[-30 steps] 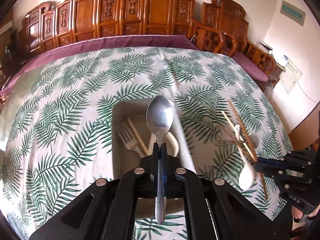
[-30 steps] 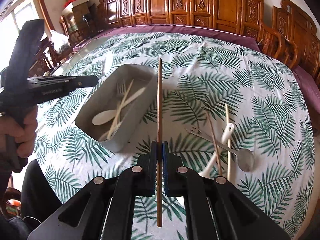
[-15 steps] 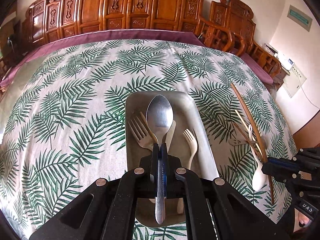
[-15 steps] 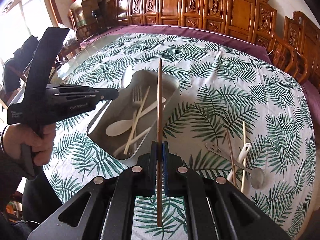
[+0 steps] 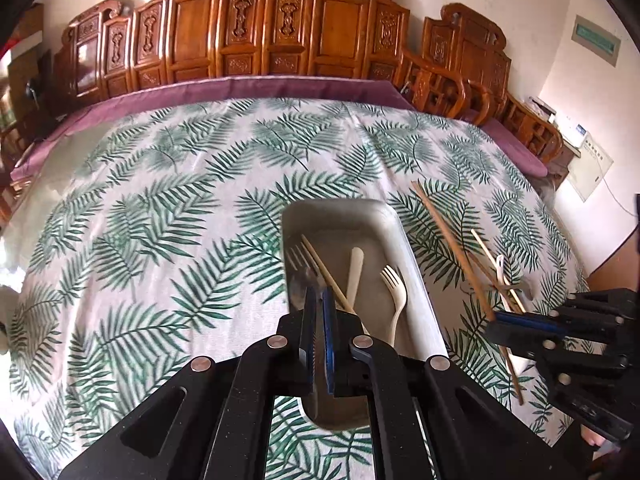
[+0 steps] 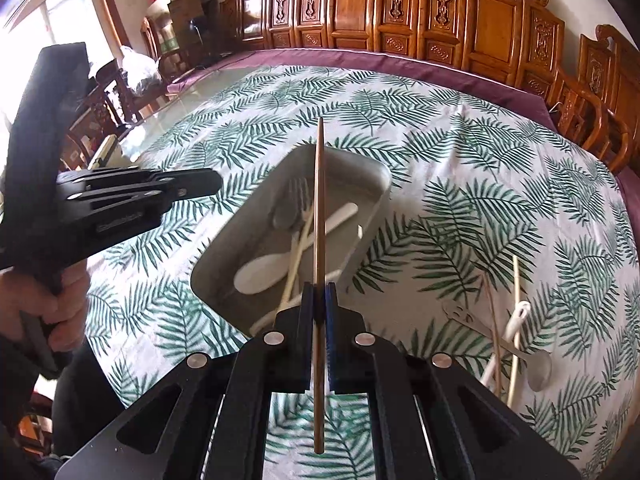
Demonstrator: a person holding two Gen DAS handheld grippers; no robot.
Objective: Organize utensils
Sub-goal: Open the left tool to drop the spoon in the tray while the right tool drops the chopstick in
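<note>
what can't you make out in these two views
- Metal spoon in the tray: motion-blurred in both views, and the left gripper covers its handle in the left wrist view.
- Tray's near end: hidden behind the viewing gripper's body in each view.
- Loose utensils on the cloth: crossed over one another in the right wrist view; the right gripper covers part of them in the left wrist view.
</note>
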